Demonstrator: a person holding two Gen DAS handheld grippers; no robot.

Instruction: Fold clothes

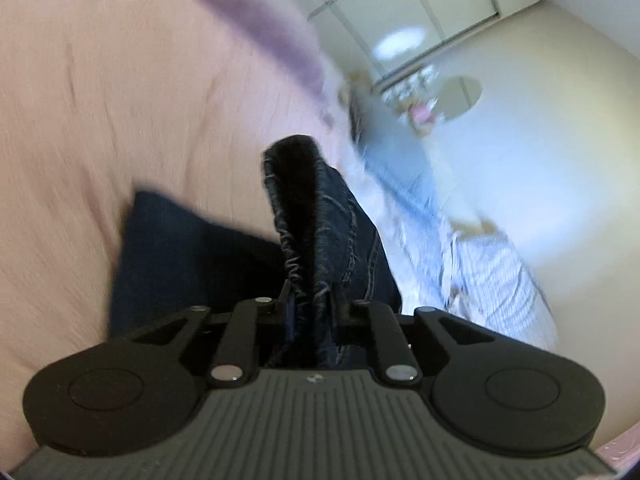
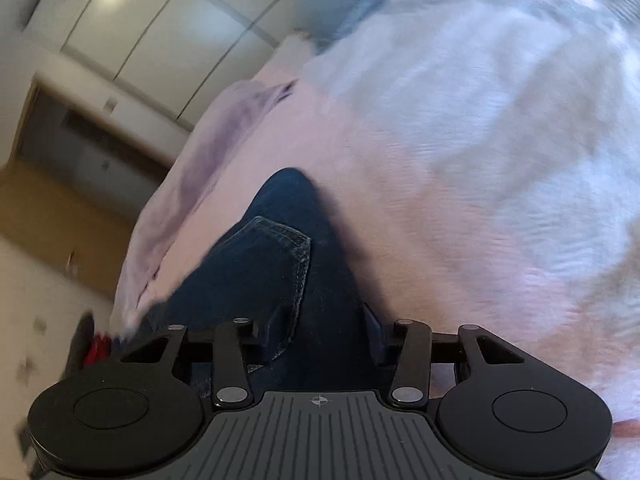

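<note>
Above the pale pink bedspread [image 1: 100, 120], the left gripper [image 1: 310, 300] is tipped so its camera takes in both the bed and the room's ceiling, with a round mirror [image 1: 460, 98] on the cream wall beyond the bed's far edge. Its two black fingers stand narrow, pinched on a bunched edge of the dark blue denim jeans [image 1: 316, 216]; the gathered, stitched waistband rises upright from between the fingertips, and a flatter dark panel of the same garment hangs to the left of it, over the bedspread. A striped light blue and white cloth [image 1: 492, 280] lies on the bed to the right of the jeans, blurred. In the right wrist view, the right gripper [image 2: 324, 320] is likewise tilted, the bedspread [image 2: 420, 240] filling the right side and white cupboard doors [image 2: 160, 28] and a wooden floor [image 2: 48, 208] showing off the bed's left edge. Its fingers are closed to a moderate gap around a thick fold of the jeans [image 2: 276, 264], with a stitched back pocket facing the camera just beyond the fingertips. The denim stretches away from this gripper above the bedspread, its far end rounded and dark. Both views are smeared by motion blur, so finer detail of the cloth cannot be told.
</note>
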